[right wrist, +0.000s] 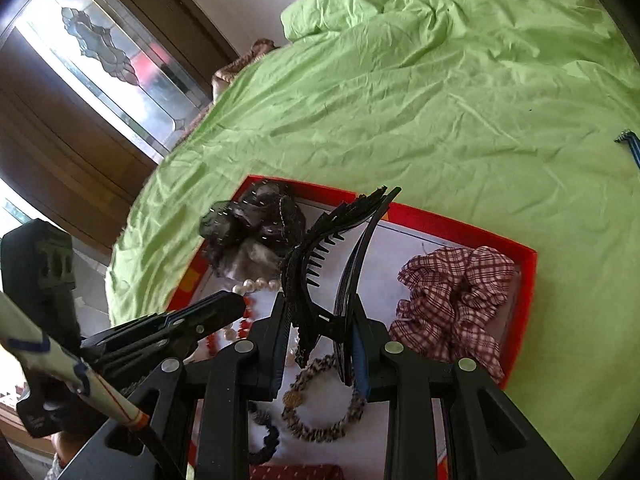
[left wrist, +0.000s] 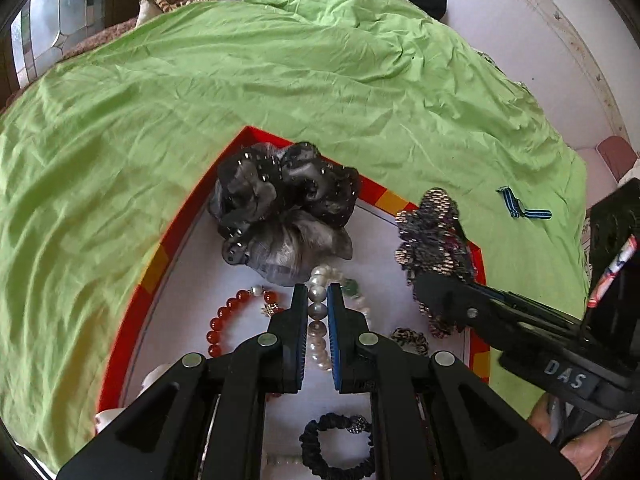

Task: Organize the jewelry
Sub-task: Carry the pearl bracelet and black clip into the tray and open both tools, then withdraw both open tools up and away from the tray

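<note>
Left wrist view: left claw [left wrist: 318,300] closed, empty, above pearl strand [left wrist: 317,312] inside red-rimmed tray [left wrist: 160,256] on green bedsheet [left wrist: 200,100]. Dark organza scrunchie [left wrist: 280,208] at far end.

Right wrist view: right claw [right wrist: 320,316] clamped on black hair clip [right wrist: 340,248]; plaid scrunchie [right wrist: 452,300] right in tray.

I see the red-rimmed tray [left wrist: 168,248] on the green bed. Inside, a grey scrunchie [left wrist: 280,216] lies at twelve o'clock, pearls [left wrist: 318,320] at centre, red beads [left wrist: 224,320] at nine, a plaid scrunchie [right wrist: 456,304] at three.
</note>
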`<state>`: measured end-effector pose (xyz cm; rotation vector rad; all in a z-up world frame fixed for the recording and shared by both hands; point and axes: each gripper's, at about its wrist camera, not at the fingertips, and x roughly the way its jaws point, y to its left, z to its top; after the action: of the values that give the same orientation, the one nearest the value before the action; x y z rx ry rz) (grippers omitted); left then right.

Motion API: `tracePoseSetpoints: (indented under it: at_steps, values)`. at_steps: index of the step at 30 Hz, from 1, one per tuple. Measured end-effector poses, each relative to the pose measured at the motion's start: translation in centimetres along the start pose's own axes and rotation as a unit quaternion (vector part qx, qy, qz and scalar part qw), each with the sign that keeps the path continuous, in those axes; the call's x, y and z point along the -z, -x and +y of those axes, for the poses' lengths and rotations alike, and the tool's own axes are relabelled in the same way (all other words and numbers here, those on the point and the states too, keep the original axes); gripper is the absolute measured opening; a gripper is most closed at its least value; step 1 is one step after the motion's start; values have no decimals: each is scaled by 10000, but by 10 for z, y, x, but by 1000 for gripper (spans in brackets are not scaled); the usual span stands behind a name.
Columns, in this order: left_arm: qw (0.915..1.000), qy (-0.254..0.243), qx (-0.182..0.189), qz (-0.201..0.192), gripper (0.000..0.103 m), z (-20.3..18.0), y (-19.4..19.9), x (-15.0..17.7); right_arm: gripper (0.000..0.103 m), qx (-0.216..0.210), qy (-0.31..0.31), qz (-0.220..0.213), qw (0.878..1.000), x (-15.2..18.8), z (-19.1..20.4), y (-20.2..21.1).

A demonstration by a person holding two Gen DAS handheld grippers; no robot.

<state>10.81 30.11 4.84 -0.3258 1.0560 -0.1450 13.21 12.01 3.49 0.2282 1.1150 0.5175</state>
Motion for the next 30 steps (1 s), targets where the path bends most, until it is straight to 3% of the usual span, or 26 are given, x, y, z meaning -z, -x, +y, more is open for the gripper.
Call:
tracePoseSetpoints:
  at_steps: [6, 10, 13, 16, 21, 26, 30]
  values:
    - [10000, 18, -21, 91, 9, 2, -7, 6, 33, 184, -135, 102, 9997, 0, -10, -13]
    - [9999, 59, 99, -49, 9, -1, 10, 11, 59, 175, -265, -68, 9995, -3, -13, -4]
    - [9998, 33, 100, -156, 12, -7, 25, 15, 62, 111, -299, -194, 9993, -6, -12, 9]
    - [9994, -68, 17, -343, 20, -15, 49, 23, 63, 69, -249, -328, 9991, -4, -8, 27]
    - [9960, -169, -298, -822, 44, -26, 91, 44, 68, -12, -191, -604, 9980, 10, -7, 69]
    - [9895, -257, -671, -1251, 55, -37, 131, 76, 68, 206, -117, -748, 9969, 41, -14, 105]
    - [9851, -195, -766, -1527, 62, -46, 155, 101, 71, 463, -42, -920, 9947, 77, -24, 134]
